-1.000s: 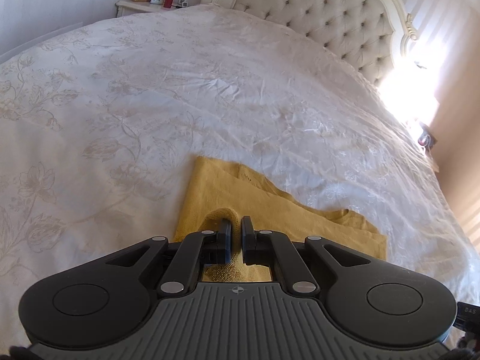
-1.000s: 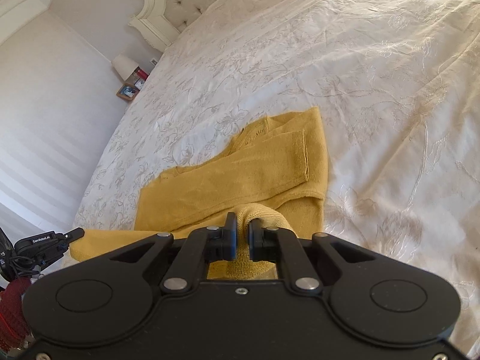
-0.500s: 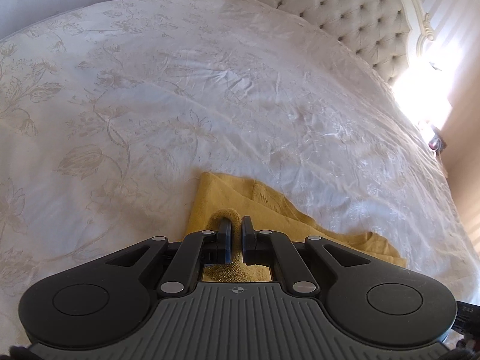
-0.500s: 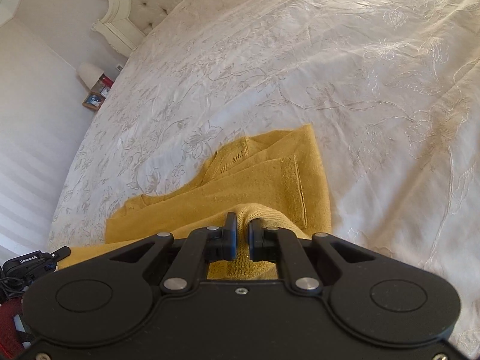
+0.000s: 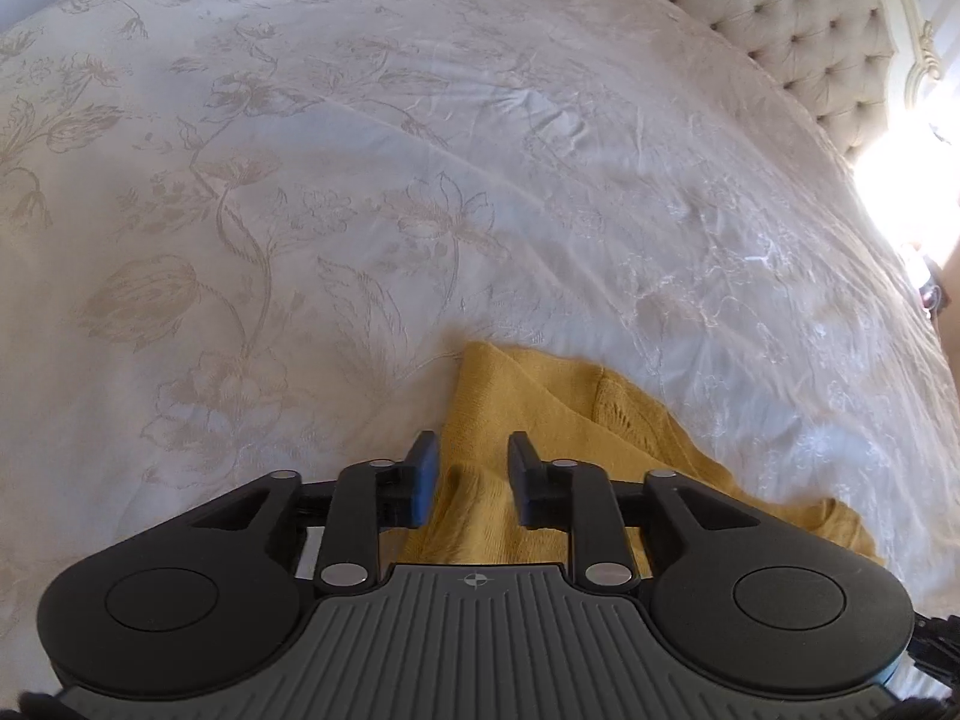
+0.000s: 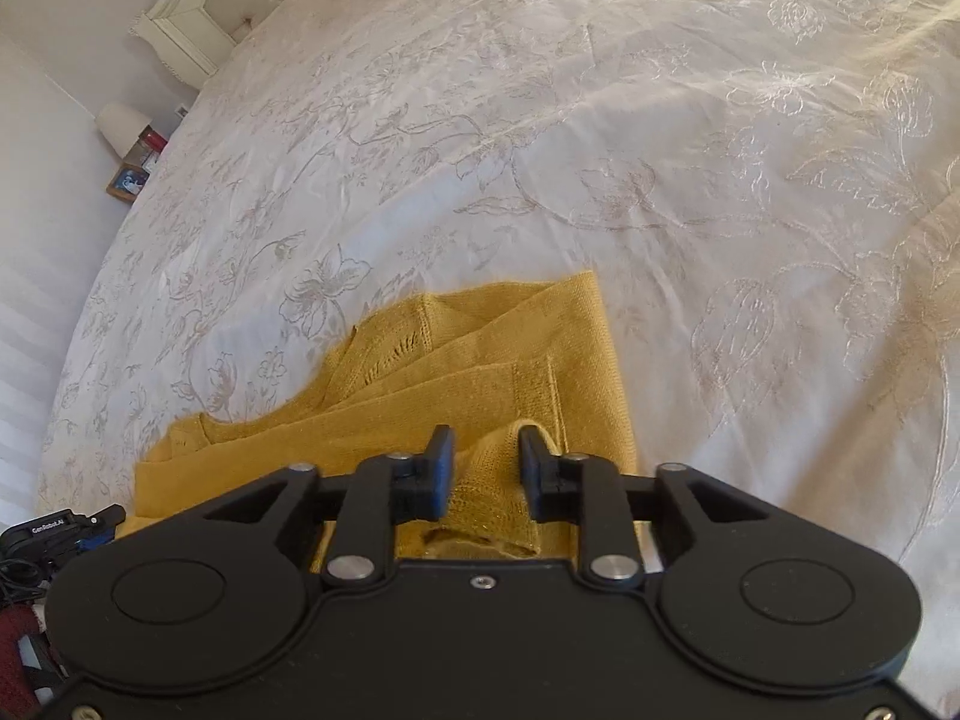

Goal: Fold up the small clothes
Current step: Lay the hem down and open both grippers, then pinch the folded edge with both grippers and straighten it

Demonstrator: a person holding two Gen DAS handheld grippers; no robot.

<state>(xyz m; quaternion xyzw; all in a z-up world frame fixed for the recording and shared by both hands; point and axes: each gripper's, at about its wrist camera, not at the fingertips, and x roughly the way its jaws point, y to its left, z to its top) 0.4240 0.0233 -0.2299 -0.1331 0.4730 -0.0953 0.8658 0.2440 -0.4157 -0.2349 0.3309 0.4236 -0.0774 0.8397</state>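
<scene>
Fig.: release of a fold, seen from both wrist cams. A mustard knit garment (image 6: 480,372) is laid on the white embroidered bedspread (image 5: 420,150), at the near edge of each view, w/ its far hem lying flat and a sleeve folded across the body. The tufted headboard (image 5: 798,6) is seen far right in the left view, far left in the right view; a bedside table w/ lamp and photo frame (image 6: 127,183) is seen beside it.

Left gripper (image 5: 471,471): jaws are opening; yellow knit is seen between the pads but a gap is visible on both sides, so the cloth is judged no longer pinched.

Right gripper (image 6: 483,465): jaws are opening too; a raised hump of knit stands between them, close to the right pad. Contact there cannot be ruled out, but no clamping is shown.

Step judged: near edge brought over the garment and let go, approx. halfway thru the fold.

Risks (judgement only):
- Loose knit loops may be snagged on a pad if a gripper is withdrawn before the jaws are fully apart; the top layer would be dragged back and the fold undone.
- The hump at the right gripper may be left as a ridge, giving an uneven fold unless pressed flat.
- Uneven release btwn hands may skew the edge.
- The smooth bedspread may let the whole piece slide.
</scene>
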